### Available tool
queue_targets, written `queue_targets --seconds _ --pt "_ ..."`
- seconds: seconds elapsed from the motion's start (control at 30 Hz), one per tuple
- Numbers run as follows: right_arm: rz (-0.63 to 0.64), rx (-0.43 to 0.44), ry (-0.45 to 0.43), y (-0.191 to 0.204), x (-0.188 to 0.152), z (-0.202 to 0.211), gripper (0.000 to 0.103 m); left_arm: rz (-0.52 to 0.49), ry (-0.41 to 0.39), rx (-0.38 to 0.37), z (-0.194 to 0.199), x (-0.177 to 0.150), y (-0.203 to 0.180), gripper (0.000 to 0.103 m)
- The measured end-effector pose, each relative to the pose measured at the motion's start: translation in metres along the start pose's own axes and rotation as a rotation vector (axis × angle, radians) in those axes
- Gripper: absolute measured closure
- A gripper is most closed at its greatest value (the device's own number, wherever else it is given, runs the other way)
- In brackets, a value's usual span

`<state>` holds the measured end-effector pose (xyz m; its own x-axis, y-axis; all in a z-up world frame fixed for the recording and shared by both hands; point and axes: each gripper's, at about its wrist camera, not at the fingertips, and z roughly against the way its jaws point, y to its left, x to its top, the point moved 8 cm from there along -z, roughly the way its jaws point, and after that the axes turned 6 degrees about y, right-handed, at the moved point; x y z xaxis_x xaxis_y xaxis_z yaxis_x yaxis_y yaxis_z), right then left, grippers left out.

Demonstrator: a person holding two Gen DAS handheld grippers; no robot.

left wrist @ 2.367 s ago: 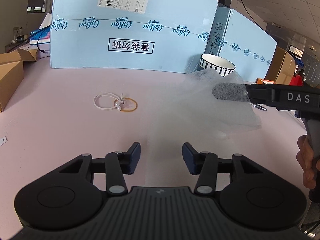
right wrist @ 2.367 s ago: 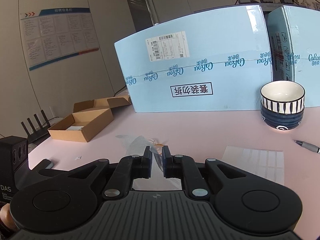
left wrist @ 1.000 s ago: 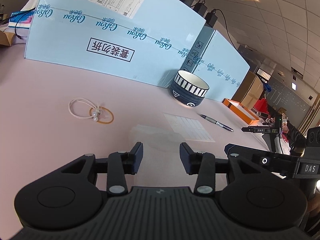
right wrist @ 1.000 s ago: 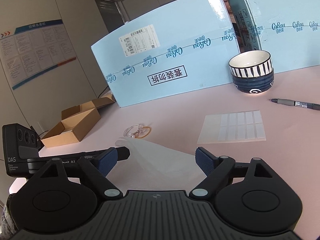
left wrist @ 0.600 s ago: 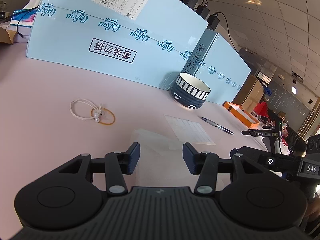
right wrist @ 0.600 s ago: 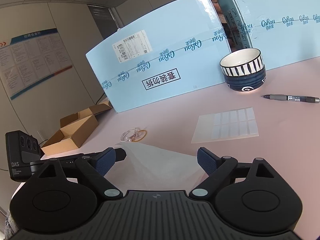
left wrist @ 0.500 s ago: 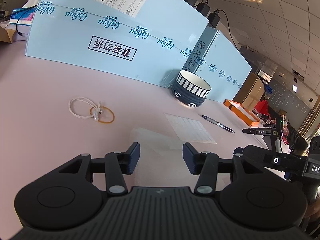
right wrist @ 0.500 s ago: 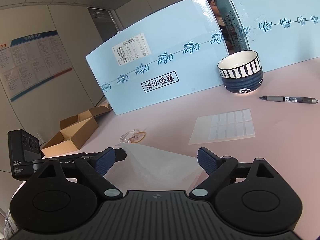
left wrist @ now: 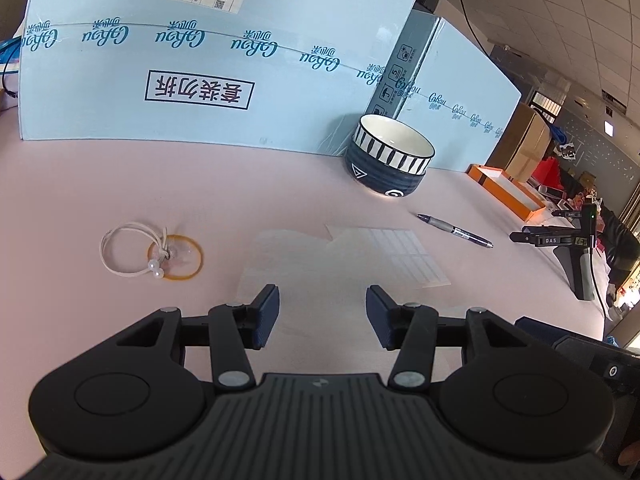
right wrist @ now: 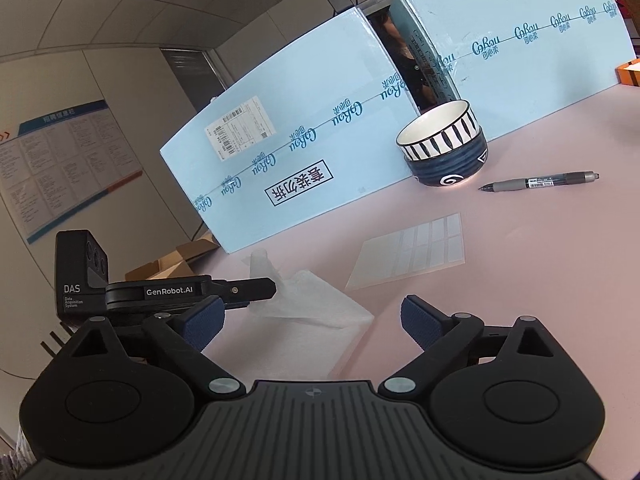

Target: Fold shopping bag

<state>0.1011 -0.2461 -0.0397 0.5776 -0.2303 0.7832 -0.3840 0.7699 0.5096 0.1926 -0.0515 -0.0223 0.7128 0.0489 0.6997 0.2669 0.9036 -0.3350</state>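
Thin bag flat on table, prob. touching neither open hand-held gripper.

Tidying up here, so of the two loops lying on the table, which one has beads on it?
The white cord loop: two pearl beads hang at its knot. The orange rubber band overlapping it is plain.

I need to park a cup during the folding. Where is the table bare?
Bare pink table lies between the blue box and the hair ties, and right of the pen. It is crowded around the bag, sticker sheet and bowl.
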Motion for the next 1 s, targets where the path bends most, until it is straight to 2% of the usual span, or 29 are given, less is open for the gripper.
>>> queue_targets --seconds 0.1,0.3,0.47,0.67,0.73,0.87,1.0 --pt "-0.006 0.004 0.008 -0.004 -0.004 0.001 0.007 -0.002 0.018 -0.003 -0.007 0.006 -0.004 0.057" --pt "-0.021 0.013 0.013 -0.009 -0.008 0.005 0.004 -0.001 0.010 0.007 -0.011 0.013 -0.006 0.051" --pt "-0.036 0.007 0.014 -0.015 -0.009 0.006 0.003 -0.002 0.008 0.027 -0.012 0.014 -0.004 0.050" --pt "-0.042 0.006 0.013 -0.016 -0.012 0.007 0.003 0.044 0.021 0.050 -0.024 0.017 0.007 0.050" --pt "-0.049 0.008 0.011 -0.017 -0.013 0.008 0.003 0.051 0.004 0.086 -0.025 0.021 0.009 0.050" --pt "-0.058 0.011 -0.001 -0.020 -0.011 0.012 0.003 0.068 -0.062 0.063 -0.011 0.034 0.006 0.049" --pt "-0.080 0.048 -0.015 -0.021 -0.008 0.016 0.003 0.046 -0.133 0.070 0.017 0.044 0.004 0.043"
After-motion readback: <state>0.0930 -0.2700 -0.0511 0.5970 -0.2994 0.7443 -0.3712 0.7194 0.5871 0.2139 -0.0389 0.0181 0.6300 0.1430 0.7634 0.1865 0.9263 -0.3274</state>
